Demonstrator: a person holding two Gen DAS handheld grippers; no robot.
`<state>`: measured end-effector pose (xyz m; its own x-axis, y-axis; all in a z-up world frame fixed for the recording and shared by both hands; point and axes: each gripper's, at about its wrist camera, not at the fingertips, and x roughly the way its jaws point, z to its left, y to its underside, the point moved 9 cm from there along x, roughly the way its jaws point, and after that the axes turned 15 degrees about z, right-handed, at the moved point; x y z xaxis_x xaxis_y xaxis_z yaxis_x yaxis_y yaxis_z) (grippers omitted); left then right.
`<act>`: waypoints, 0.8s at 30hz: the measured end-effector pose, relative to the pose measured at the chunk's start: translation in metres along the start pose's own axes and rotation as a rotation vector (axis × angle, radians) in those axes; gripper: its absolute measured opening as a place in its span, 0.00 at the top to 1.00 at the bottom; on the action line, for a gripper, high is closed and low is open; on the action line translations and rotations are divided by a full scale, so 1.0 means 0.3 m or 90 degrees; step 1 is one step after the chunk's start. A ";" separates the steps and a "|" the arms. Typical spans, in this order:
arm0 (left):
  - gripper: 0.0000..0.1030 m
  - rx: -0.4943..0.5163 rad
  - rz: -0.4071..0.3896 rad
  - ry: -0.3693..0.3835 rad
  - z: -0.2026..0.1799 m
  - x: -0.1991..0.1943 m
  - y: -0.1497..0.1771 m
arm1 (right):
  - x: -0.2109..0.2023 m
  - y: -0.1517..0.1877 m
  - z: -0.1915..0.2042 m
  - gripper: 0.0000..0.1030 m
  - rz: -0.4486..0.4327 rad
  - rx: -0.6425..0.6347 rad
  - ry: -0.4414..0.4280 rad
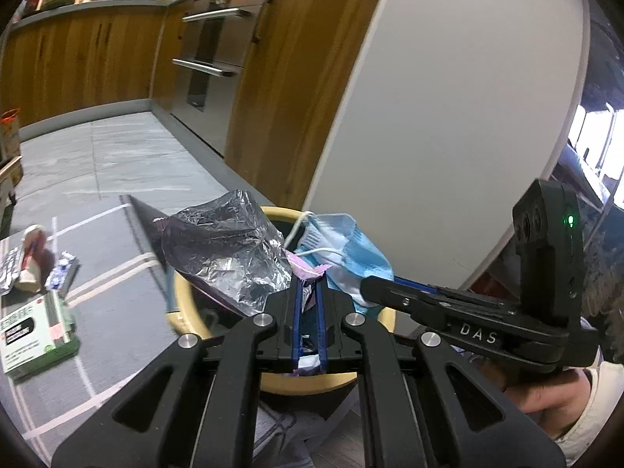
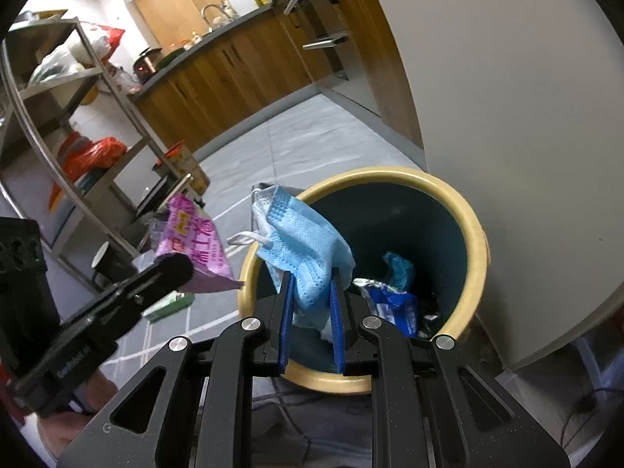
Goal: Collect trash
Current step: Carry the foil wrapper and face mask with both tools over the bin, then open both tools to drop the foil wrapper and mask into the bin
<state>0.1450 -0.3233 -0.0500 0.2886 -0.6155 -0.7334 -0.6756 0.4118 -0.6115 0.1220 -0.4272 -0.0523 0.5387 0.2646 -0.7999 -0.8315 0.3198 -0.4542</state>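
— Our left tongs pinch a crinkled foil wrapper; the right tongs clamp a soft pleated mask, both over the round bin.
— Only our right view shows crumpled scraps inside.

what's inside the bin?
In the bin: blue-white wrapper and teal scrap. The mask in the right gripper hides the rest.
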 end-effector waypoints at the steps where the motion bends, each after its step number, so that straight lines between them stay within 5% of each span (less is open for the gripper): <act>1: 0.95 0.008 0.005 0.001 -0.009 0.017 0.000 | -0.001 0.002 -0.003 0.82 0.000 0.002 0.000; 19: 0.94 0.008 0.095 0.007 0.010 0.192 0.060 | 0.029 0.004 -0.019 0.82 0.025 0.015 0.018; 24: 0.78 -0.010 0.092 0.002 0.027 0.174 0.075 | 0.043 0.007 -0.016 0.81 0.030 0.015 0.027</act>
<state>0.1503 -0.3408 -0.1047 0.1851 -0.5521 -0.8130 -0.7210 0.4858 -0.4941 0.1266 -0.4276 -0.0656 0.4926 0.2415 -0.8361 -0.8522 0.3288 -0.4071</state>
